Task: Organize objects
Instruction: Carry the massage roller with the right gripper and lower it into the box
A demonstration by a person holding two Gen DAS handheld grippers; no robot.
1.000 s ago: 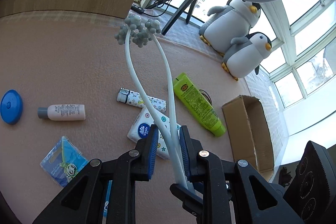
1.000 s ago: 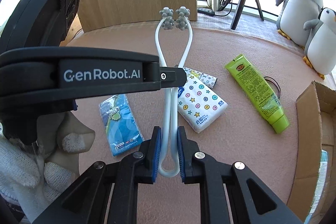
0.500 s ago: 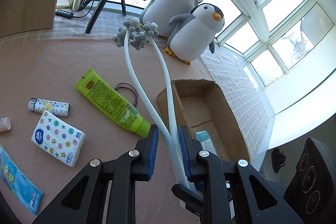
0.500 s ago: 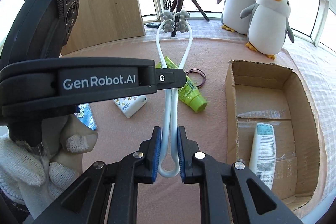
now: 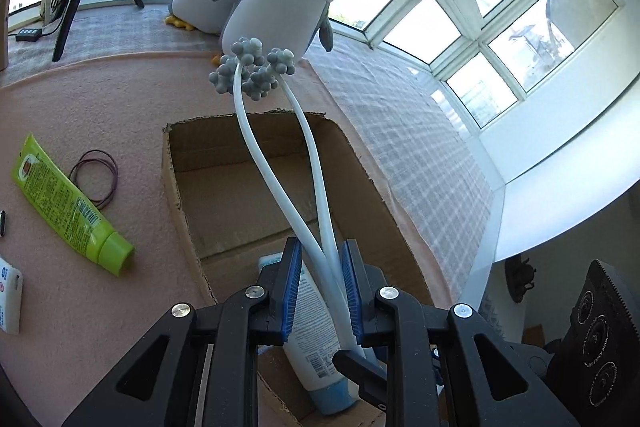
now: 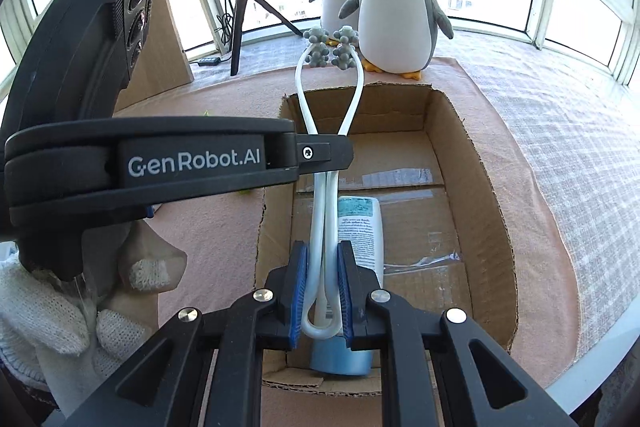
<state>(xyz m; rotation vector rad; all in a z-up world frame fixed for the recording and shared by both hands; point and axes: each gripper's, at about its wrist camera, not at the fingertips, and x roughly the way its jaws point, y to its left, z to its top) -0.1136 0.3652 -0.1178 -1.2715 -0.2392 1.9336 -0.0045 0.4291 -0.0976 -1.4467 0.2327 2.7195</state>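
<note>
A white U-shaped massager with grey knobbed balls at its tips hangs above an open cardboard box. Both grippers hold it. My right gripper is shut on the bend of the massager. My left gripper is shut across the two arms further up, and in the right wrist view the left gripper pinches them together from the left. Inside the box lies a white bottle with a blue cap, also seen as the bottle under the left fingers.
On the pink table left of the box lie a green tube, a thin hair tie and a tissue pack. Two plush penguins stand behind the box. A ring light tripod and wooden board are at the back left. A gloved hand holds the left gripper.
Both grippers have carried the massager to the right, from above the loose items on the table to above the cardboard box. Their hold on it is unchanged.
</note>
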